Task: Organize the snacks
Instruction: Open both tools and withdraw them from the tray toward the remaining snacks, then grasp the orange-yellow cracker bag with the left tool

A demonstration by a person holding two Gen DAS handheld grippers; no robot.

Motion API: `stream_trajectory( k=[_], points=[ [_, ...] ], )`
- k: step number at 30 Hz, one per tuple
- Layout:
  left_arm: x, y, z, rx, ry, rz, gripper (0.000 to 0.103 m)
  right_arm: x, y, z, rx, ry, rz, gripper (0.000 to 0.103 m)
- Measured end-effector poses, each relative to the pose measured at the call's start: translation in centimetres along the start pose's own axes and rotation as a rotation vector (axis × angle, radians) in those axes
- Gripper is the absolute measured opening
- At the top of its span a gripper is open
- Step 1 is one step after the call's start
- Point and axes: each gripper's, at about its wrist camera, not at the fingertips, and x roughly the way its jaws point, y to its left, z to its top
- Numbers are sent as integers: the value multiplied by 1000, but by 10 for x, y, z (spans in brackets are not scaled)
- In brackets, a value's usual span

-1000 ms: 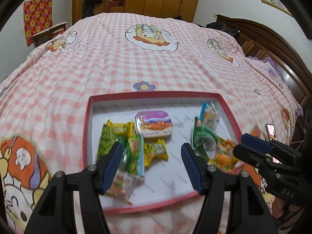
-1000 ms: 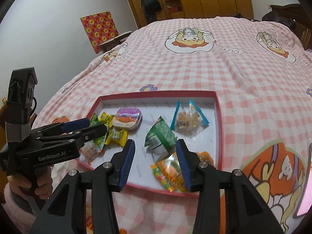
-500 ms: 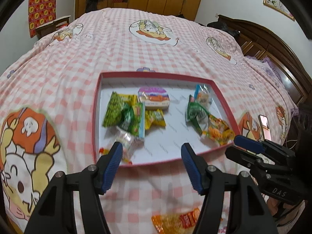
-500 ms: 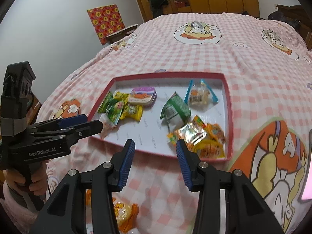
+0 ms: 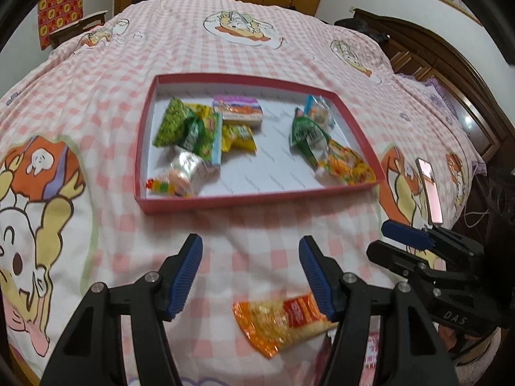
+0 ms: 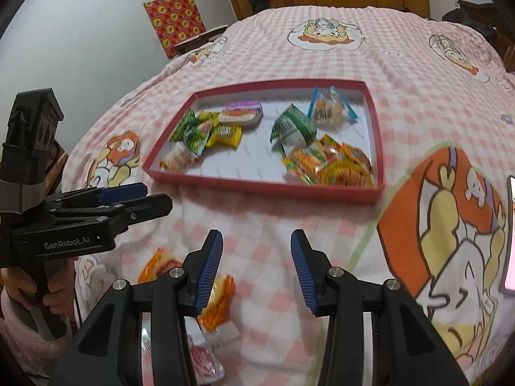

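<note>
Your left gripper (image 5: 250,249) hangs over the pink checked bedspread (image 5: 106,74), jaws apart, nothing between them; an orange snack packet (image 5: 283,325) lies on the cover just under its right finger; your right gripper (image 6: 256,244) likewise stands parted and empty, near the red tray (image 6: 267,189); the tray holds green packets (image 5: 186,128), a purple tin (image 5: 238,111) and orange packets (image 6: 328,164); more loose packets (image 6: 219,292) lie beside your right gripper's left finger.
</note>
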Motion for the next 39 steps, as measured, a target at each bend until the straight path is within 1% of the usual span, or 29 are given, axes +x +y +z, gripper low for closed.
stream_trajectory(
  k=[3,6,14,19,20,21,22,24,25,28,34,39],
  points=[
    [0,-3,-7,9,15,-11,66,-2,-2,-6,4,12,-8,45],
    [1,-4,-14,10,39,-39,66,-5,-4,-12,12,23,-15,45],
    [9,-7,-31,21,116,-101,66,-9,-3,-25,4,59,-3,45],
    [13,-8,-36,9,140,-137,66,1,0,-30,-3,122,65,45],
    [14,-8,-36,7,141,-143,66,3,3,-31,-15,132,58,45],
    [14,-8,-36,7,143,-147,67,5,5,-33,-26,138,50,39],
    [15,-8,-36,9,143,-146,67,9,8,-34,-44,151,47,31],
    [15,-9,-37,14,141,-139,68,13,11,-36,-57,160,57,23],
    [14,-8,-38,17,140,-136,68,15,12,-36,-62,165,64,20],
    [14,-6,-39,25,136,-128,69,19,16,-36,-80,166,79,15],
    [5,-2,-46,53,119,-86,69,27,25,-30,-115,161,94,15],
    [7,-3,-46,105,117,-63,70,39,26,-21,-114,164,116,15]
  ],
)
